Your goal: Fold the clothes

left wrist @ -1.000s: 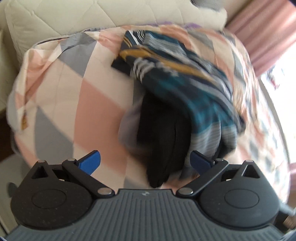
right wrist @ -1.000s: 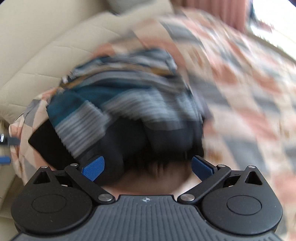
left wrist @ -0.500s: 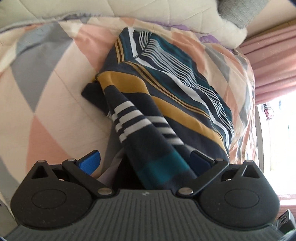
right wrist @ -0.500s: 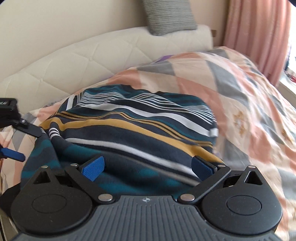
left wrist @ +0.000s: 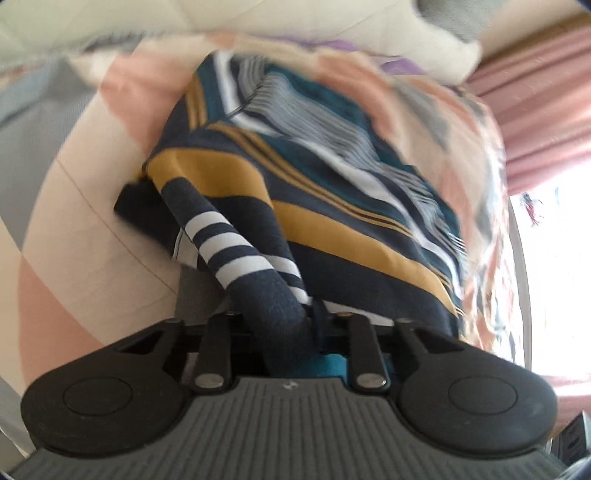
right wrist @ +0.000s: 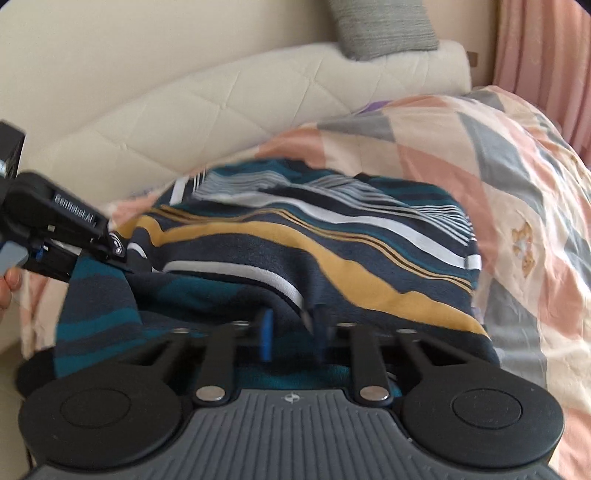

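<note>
Both sets of fingers look clamped: my left gripper (left wrist: 291, 332) and right gripper (right wrist: 291, 332) each pinch the striped shirt (right wrist: 314, 251). It's bunched right ahead of them on the quilt (right wrist: 517, 206).

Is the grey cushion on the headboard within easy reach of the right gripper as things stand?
Probably not: the right gripper is shut on the striped garment, and the grey cushion sits beyond the quilt.

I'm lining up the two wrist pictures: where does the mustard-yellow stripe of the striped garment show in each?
Left wrist view: mustard-yellow stripe slants from centre-left down to lower right, above the left hand-held gripper.
Right wrist view: the stripe waves across the centre, above the right hand-held gripper.
Shared landmark: the quilted cream headboard.
</note>
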